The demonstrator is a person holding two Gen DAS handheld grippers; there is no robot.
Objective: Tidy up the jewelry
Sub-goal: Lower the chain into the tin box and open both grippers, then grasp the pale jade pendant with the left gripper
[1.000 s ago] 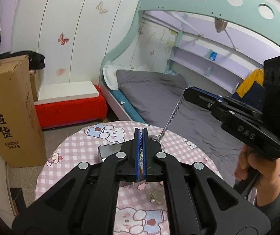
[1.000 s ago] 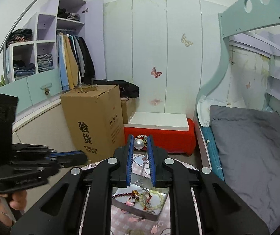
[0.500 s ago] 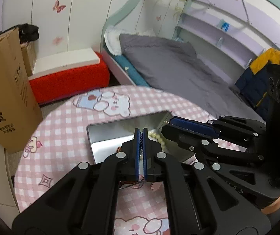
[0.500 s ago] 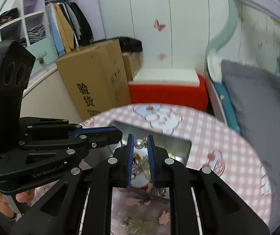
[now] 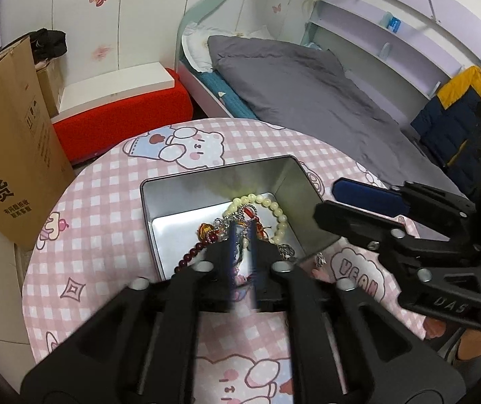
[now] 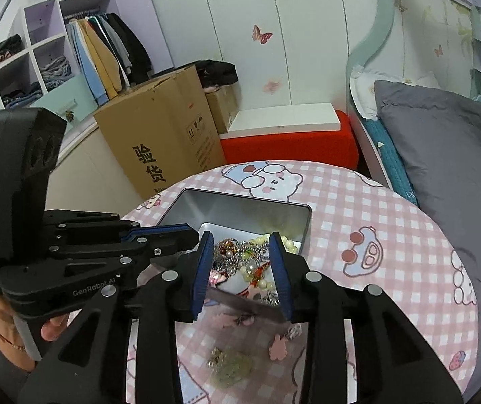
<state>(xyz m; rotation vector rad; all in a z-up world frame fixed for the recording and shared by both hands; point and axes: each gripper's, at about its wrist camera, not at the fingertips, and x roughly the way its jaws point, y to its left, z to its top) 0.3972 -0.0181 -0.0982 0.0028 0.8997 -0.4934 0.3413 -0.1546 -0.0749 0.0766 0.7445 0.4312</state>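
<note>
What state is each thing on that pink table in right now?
Silver metal tin: lidless, holding tangled jewelry.
Cream bead bracelet: lying inside the tin.
Left gripper: fingers just opened, nothing pinched.
Right gripper: fingers just opened, empty.
Pale green trinket: loose on the tablecloth.

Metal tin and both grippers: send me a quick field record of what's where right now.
tin: open metal tin on the pink checked tablecloth
contents: pale bead bracelet, dark red bead strand, tangled silver chains
outside tin: small charms near its front edge
left gripper: jaws just opened, over the tin
right gripper: jaws just opened, over the tin, nothing gripped
</note>
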